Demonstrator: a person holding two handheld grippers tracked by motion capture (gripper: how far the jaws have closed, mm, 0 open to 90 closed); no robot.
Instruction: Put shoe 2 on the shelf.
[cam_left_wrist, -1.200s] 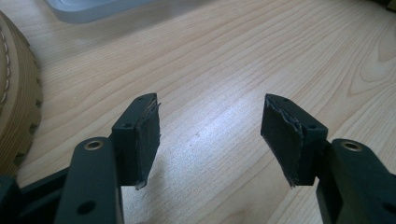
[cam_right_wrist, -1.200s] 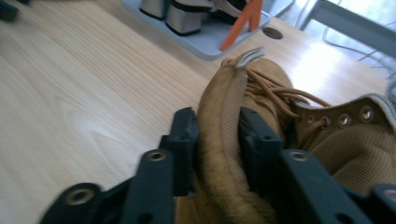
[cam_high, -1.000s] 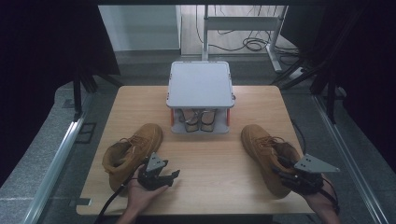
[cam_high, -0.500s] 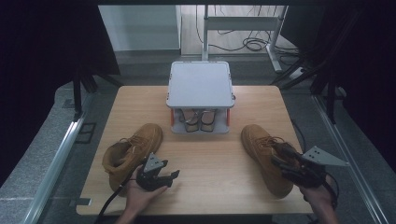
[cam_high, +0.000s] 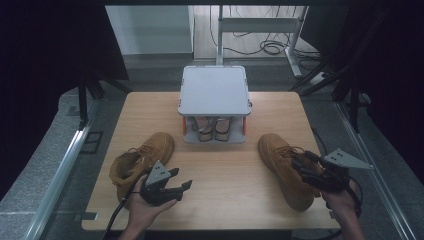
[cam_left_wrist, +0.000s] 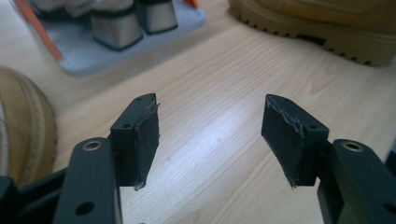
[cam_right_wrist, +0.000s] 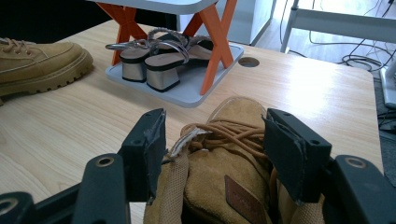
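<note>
Between the right tongs (cam_right_wrist: 212, 151), the boot (cam_right_wrist: 224, 182) seems cropped.

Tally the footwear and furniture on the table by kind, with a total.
Tan boots: 2, left boot and right boot
Block-heel sandals: 2
Grey two-tier rack: 1
Total: 5
</note>
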